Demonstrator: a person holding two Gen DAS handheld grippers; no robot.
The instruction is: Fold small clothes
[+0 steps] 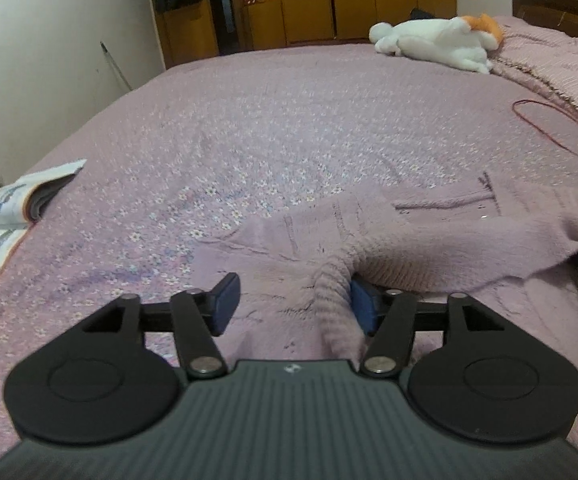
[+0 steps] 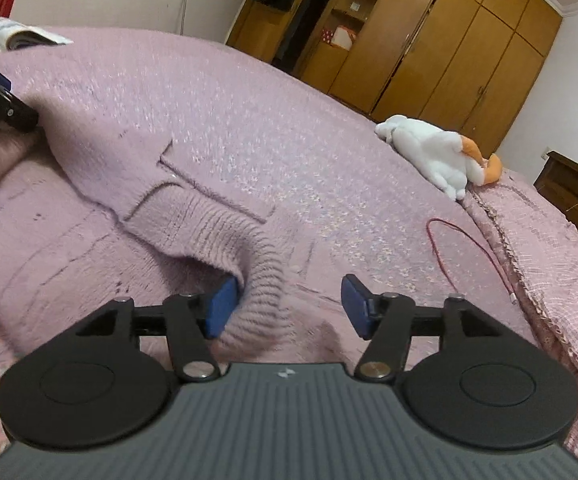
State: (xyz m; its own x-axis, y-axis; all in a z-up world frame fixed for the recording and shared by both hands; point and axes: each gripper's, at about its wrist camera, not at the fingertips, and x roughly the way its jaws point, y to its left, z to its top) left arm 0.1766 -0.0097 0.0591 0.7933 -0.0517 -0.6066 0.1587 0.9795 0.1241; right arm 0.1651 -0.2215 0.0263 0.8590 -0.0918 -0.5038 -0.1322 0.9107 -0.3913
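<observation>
Mauve knitted sweater [image 1: 409, 248] lies spread on the floral bedspread [image 1: 249, 140], near edge of the bed; its upper layer is doubled back over the lower, so 1 fold appears laid.

Left gripper [image 1: 293, 304]: jaws stand wide; a ribbed cuff or hem strip rests against the inner face of 1 blue pad [image 1: 363, 306], the other pad is clear of the cloth; no grip.

Right gripper [image 2: 285, 308]: jaws likewise wide; ribbed edge touches 1 blue pad [image 2: 221, 308], the far pad stands apart; nothing clamped.

Judgement: release step of a fold, both edges let go onto the garment.

Next move calls for drawing both tools back clear of the ribbing without dragging it; then choosing 2 fresh edges for the next fold; the knit is soft and likely to snag on the pads.

Open book [image 1: 13, 216], plush toy [image 1: 441, 42] and red cord [image 1: 541, 120] lie well apart.
</observation>
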